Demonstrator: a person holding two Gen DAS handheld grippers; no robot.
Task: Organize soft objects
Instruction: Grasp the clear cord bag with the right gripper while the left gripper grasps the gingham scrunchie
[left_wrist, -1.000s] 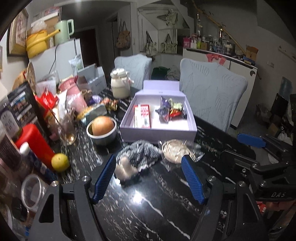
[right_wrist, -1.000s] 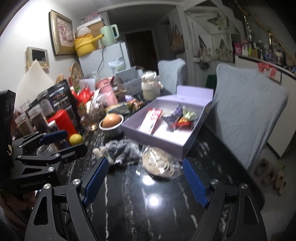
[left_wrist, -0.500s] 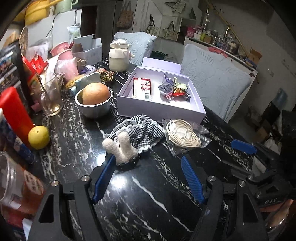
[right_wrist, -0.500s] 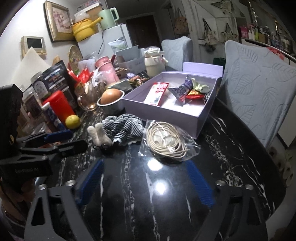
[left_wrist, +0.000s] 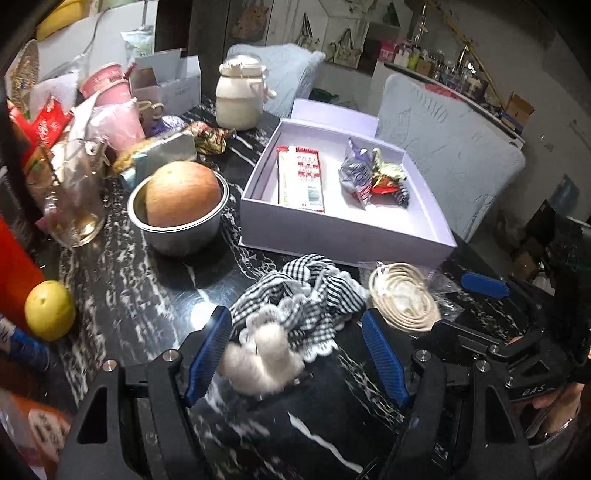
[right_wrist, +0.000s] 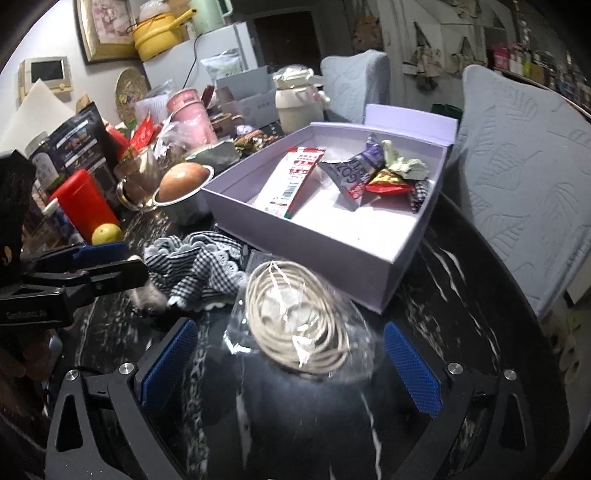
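Observation:
A black-and-white checked cloth toy (left_wrist: 295, 295) with fluffy white feet (left_wrist: 258, 354) lies on the black marble table. My left gripper (left_wrist: 295, 350) is open, its blue fingers either side of the toy's feet. A coiled cream cord in a clear bag (right_wrist: 299, 321) lies right of the toy, also in the left wrist view (left_wrist: 404, 299). My right gripper (right_wrist: 291, 365) is open, fingers either side of the bag. An open lilac box (left_wrist: 343, 232) behind them holds a red-and-white packet (left_wrist: 301, 177) and snack wrappers (left_wrist: 373, 177).
A steel bowl with a round orange fruit (left_wrist: 177, 199), a glass mug (left_wrist: 70, 195), a yellow citrus fruit (left_wrist: 50, 310), a red container (right_wrist: 83, 203) and a cream jar (left_wrist: 240, 96) crowd the table's left and back. A grey padded chair (right_wrist: 524, 158) stands at the right.
Both grippers have moved forward and down. The toy's feet now sit between the left fingers and the bagged cord between the right fingers. Both stay open.

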